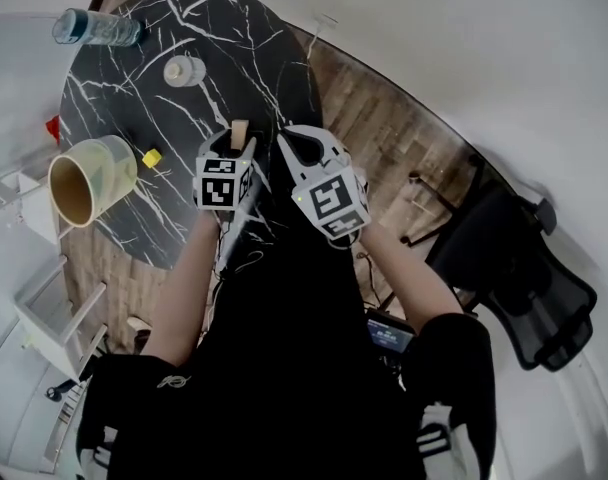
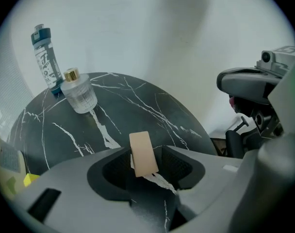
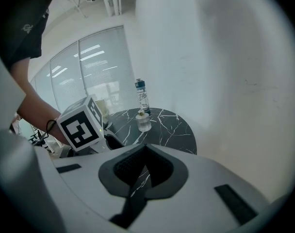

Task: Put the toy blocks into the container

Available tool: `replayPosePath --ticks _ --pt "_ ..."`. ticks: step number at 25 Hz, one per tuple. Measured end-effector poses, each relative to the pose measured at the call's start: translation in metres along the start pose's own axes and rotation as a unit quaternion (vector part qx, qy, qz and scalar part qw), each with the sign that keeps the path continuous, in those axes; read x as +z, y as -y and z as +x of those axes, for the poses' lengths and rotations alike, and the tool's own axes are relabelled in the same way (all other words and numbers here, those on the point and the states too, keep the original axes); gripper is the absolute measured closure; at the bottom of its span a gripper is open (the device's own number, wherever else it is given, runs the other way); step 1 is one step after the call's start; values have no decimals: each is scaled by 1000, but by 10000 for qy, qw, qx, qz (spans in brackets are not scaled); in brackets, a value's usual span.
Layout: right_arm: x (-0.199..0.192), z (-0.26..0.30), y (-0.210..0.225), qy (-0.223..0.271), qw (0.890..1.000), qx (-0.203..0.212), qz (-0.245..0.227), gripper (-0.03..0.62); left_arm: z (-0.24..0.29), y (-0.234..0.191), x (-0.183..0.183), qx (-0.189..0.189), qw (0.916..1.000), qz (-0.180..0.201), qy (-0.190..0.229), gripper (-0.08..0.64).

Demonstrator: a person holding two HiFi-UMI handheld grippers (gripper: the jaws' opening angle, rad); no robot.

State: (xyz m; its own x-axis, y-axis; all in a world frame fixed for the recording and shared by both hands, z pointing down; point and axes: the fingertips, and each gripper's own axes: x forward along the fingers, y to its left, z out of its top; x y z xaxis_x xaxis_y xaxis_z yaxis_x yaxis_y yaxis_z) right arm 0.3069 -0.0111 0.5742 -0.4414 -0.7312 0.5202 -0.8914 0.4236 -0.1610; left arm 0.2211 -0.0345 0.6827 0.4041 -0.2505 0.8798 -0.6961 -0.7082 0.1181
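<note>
From the head view the left tool (image 1: 237, 148) covers the beige block's (image 1: 240, 129) lower part. A red thing (image 1: 53, 126) at the bench (image 1: 184, 28) edge is too small to identify.

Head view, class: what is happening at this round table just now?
A person works two handheld grippers over a black marble table. The left gripper stands open around an upright tan block on the table, not pressing it. The right gripper is shut and empty beside it. The container sits at the table's edge, with a yellow block near it.
</note>
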Motion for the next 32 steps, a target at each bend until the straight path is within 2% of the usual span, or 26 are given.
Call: replayPosePath --ticks 2,6,18,25,32 --pt "-1 -1 -2 -26 10000 21 -15 595 2 3 -4 -151 9998 82 -96 406" --pt "0 0 -9 -57 9999 101 -101 595 -7 6 -9 -300 9995 128 -31 417" --pt "-1 33 -62 -257 9960 748 -409 595 -54 -31 -45 208 9962 -711 448 417" --pt "-5 68 -106 -525 9883 1237 -716 595 -88 -59 -76 536 9865 -1348 754 417" --pt "1 102 -163 -718 9788 1745 -794 595 -121 -88 -106 922 9696 -1984 1100 417"
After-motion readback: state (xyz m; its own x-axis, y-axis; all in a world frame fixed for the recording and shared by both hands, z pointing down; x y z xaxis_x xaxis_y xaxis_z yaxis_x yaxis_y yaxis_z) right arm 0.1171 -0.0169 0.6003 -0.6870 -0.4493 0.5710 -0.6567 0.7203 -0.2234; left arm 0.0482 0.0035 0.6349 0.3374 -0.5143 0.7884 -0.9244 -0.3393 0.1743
